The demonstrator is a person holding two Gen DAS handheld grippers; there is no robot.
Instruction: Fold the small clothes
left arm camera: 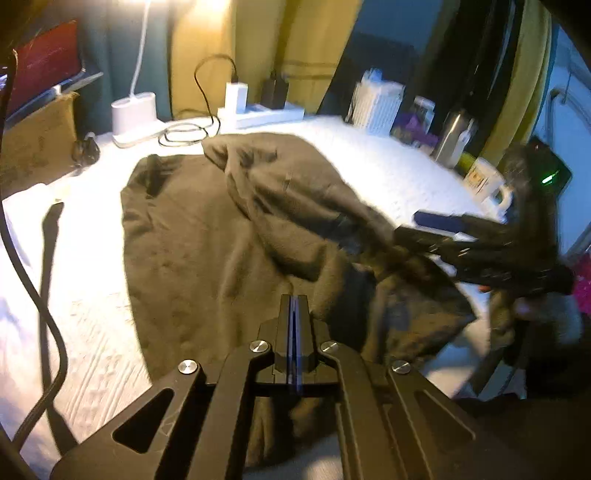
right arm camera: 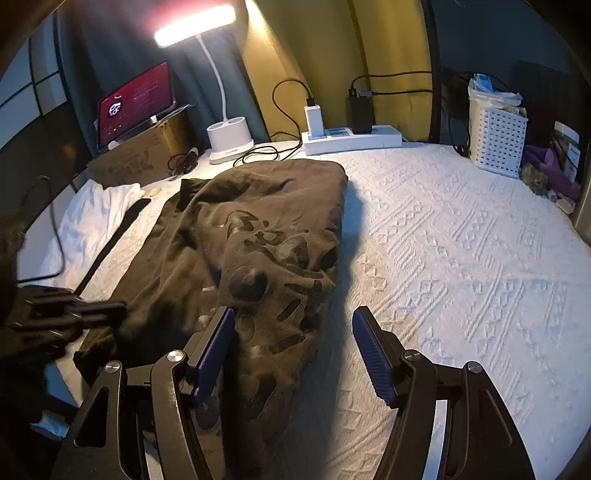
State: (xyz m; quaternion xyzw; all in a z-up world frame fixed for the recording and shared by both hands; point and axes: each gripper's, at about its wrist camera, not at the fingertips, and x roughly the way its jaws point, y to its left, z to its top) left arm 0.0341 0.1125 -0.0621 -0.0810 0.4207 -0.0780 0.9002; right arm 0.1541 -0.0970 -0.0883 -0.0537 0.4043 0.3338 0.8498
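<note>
Lying on the white textured bedspread [right arm camera: 461,240] is a dark brown garment [right arm camera: 258,236], partly folded over itself. Left claw [left arm camera: 294,299] is hovering above it with jaws pressed together, gripping nothing. Right claw [right arm camera: 293,325] is standing wide open over the garment's near edge, empty.

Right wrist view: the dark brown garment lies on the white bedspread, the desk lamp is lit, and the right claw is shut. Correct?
Not quite: the right claw stands open, its blue pads apart, as the right wrist view shows. The dark brown garment does lie on the white bedspread, and the desk lamp is lit.
</note>
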